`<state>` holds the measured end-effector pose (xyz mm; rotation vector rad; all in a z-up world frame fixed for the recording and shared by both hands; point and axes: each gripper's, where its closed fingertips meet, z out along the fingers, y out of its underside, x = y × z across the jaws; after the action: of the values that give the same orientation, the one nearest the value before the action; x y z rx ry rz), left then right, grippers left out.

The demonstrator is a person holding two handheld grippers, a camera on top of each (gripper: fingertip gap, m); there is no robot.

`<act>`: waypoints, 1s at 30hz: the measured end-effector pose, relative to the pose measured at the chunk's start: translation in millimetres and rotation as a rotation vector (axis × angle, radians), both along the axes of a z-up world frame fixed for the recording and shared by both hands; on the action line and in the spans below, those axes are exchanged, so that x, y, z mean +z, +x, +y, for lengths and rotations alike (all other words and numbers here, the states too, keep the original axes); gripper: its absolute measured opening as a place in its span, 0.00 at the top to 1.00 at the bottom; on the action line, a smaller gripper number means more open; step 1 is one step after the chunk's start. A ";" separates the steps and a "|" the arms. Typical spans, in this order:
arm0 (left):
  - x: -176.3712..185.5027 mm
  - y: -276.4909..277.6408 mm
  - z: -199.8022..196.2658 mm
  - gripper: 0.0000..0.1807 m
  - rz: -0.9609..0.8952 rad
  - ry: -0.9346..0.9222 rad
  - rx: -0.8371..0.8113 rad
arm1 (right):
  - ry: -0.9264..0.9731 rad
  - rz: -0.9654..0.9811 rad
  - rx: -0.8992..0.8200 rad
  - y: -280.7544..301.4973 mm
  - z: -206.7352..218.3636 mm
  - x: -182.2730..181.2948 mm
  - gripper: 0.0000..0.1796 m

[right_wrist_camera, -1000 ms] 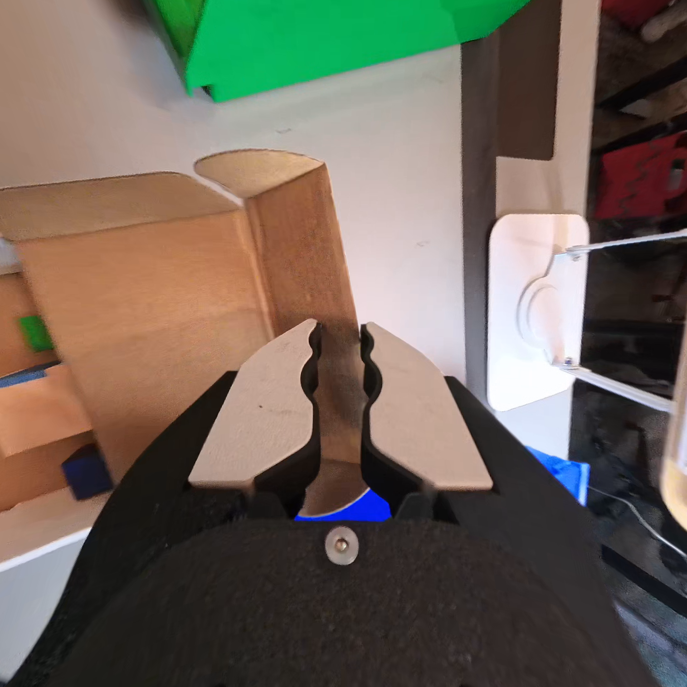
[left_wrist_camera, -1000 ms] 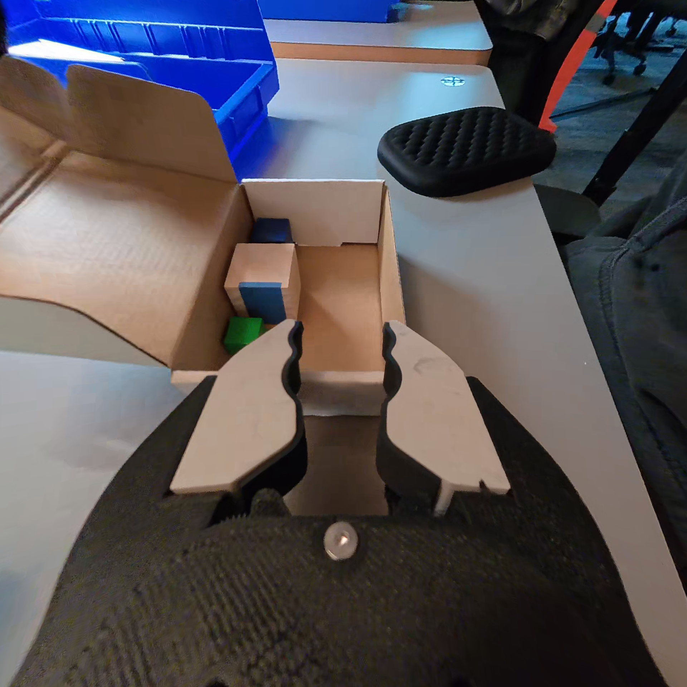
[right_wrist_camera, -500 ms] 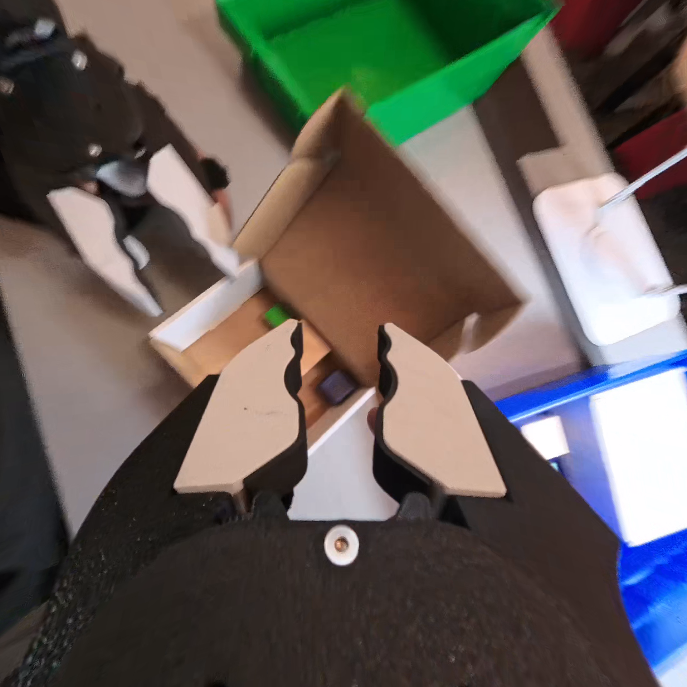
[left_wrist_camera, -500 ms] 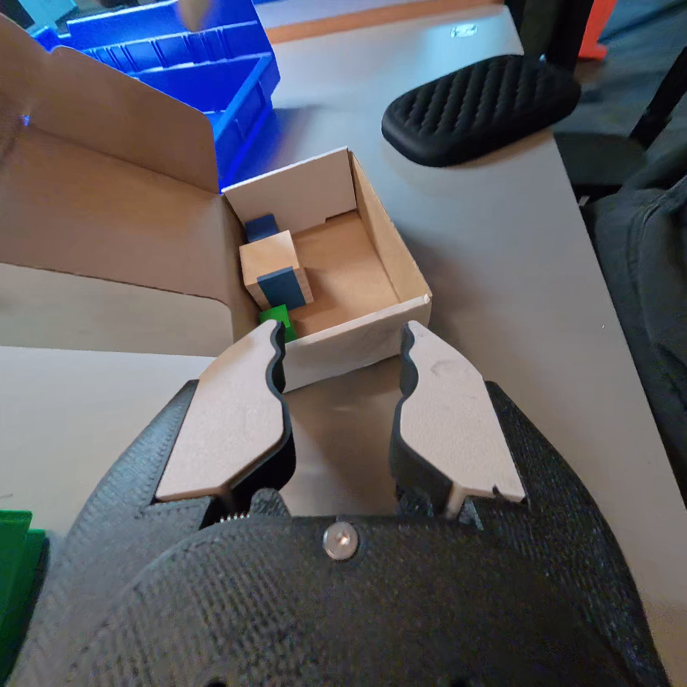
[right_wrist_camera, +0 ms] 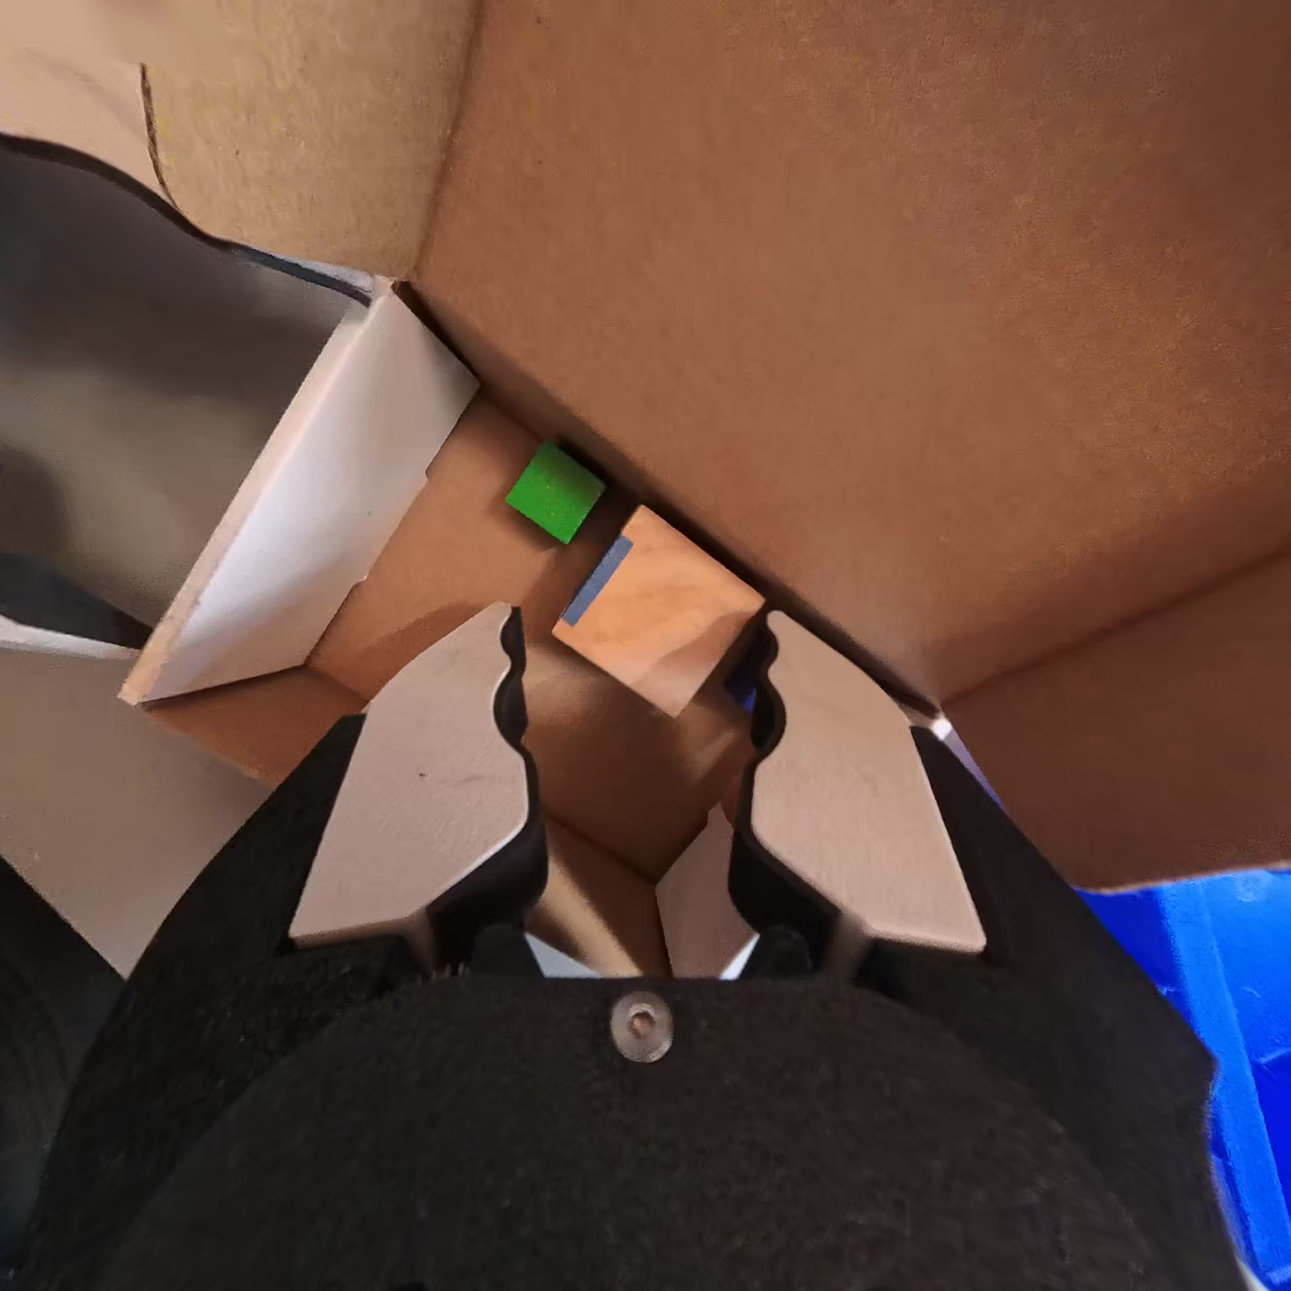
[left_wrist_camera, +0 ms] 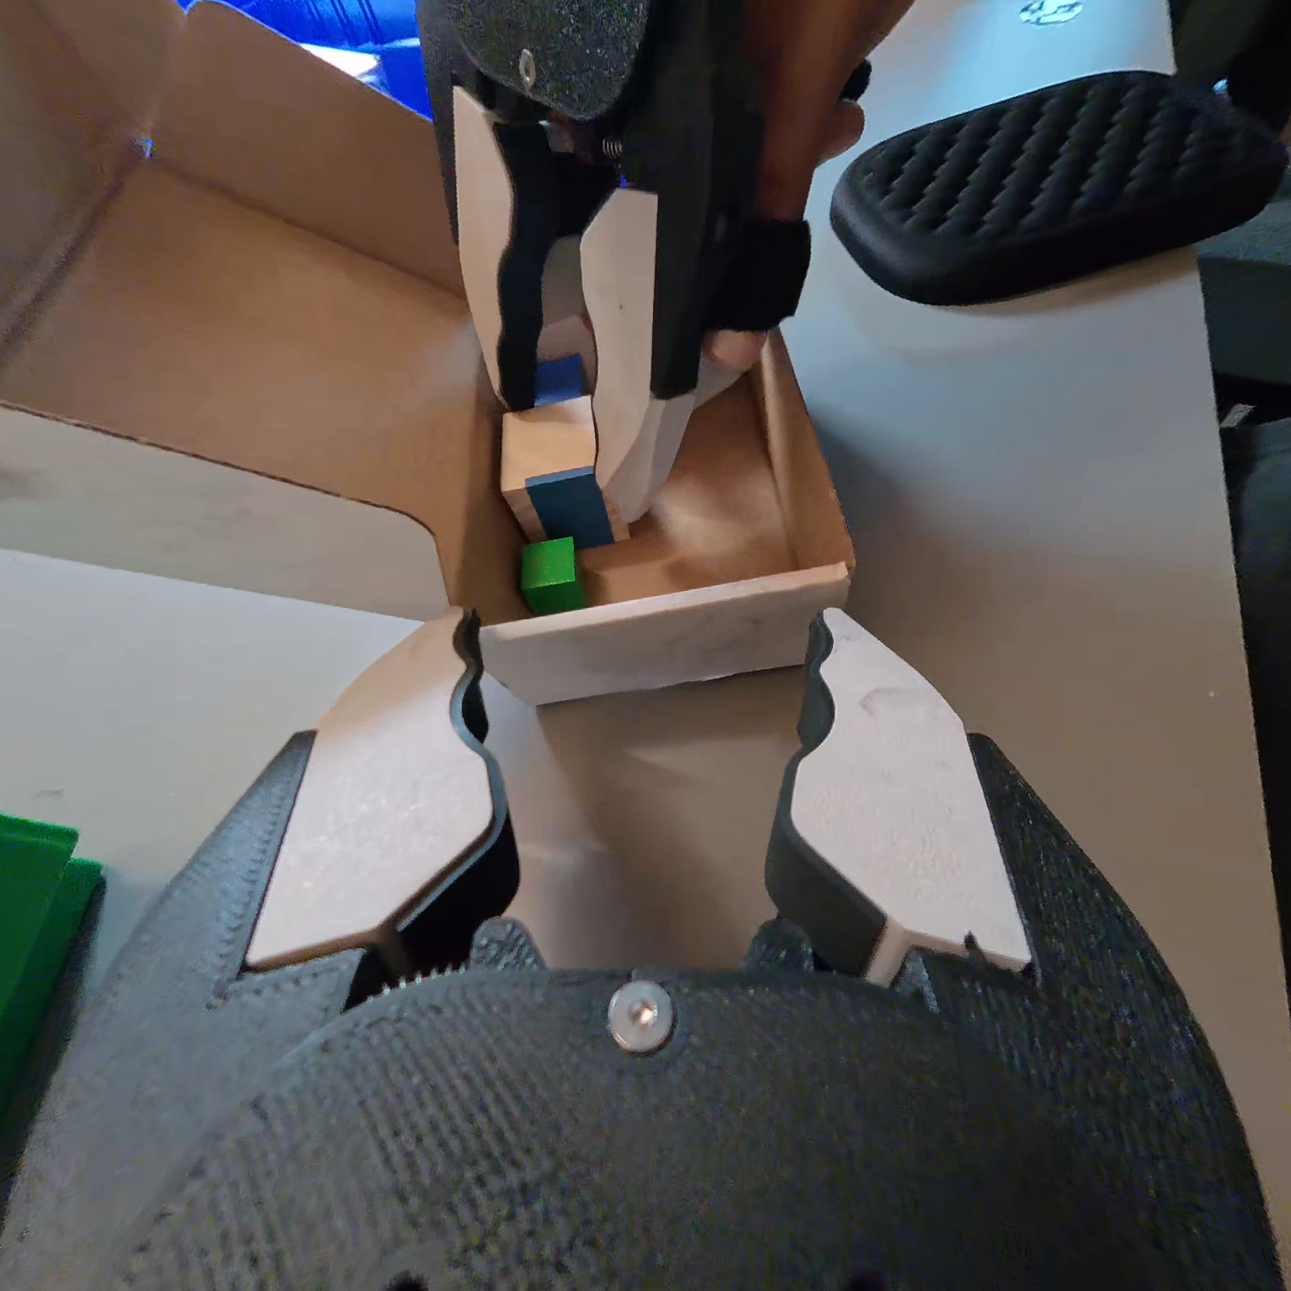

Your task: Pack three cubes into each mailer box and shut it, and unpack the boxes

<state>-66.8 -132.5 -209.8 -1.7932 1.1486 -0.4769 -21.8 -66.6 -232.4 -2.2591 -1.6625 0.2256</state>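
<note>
Mailer box (left_wrist_camera: 664, 643), left wrist view: open on grey table (left_wrist_camera: 1013, 524), lid folded back; green cube (left_wrist_camera: 552, 574), wooden block (left_wrist_camera: 552, 461), blue cube (left_wrist_camera: 559, 377) along its left wall. Left gripper (left_wrist_camera: 643, 629) spread wide, just before box front. Right gripper (left_wrist_camera: 559, 447) reaching inside, straddling wooden block.

Right wrist view: right gripper (right_wrist_camera: 639, 622) spread, empty, tips flanking wooden block (right_wrist_camera: 657, 608); green cube (right_wrist_camera: 555, 492) beyond, inside mailer box (right_wrist_camera: 314, 517).
</note>
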 end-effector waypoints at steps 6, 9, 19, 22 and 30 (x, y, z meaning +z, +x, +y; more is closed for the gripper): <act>-4.1 -1.0 6.1 0.55 0.033 0.024 0.024 | 0.023 -0.006 0.095 -6.3 -2.9 -0.9 0.70; -4.0 -1.6 8.0 0.55 0.034 0.029 0.031 | 0.033 -0.016 0.303 -4.8 -17.0 -0.9 0.70; 2.0 -8.3 14.6 0.57 0.001 0.048 0.080 | -0.078 -0.068 0.152 -2.8 -17.8 5.6 0.67; 1.7 -8.8 15.3 0.57 -0.002 0.044 0.086 | -0.071 -0.083 0.110 -4.7 -13.5 -4.3 0.74; 9.9 -14.1 17.2 0.57 -0.055 0.040 0.095 | 0.018 0.148 0.251 6.7 -2.9 88.6 0.75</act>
<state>-80.9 -115.3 -199.9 -1.7807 1.0237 -0.4414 -15.0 -69.5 -143.8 -1.9645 -1.8559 0.4235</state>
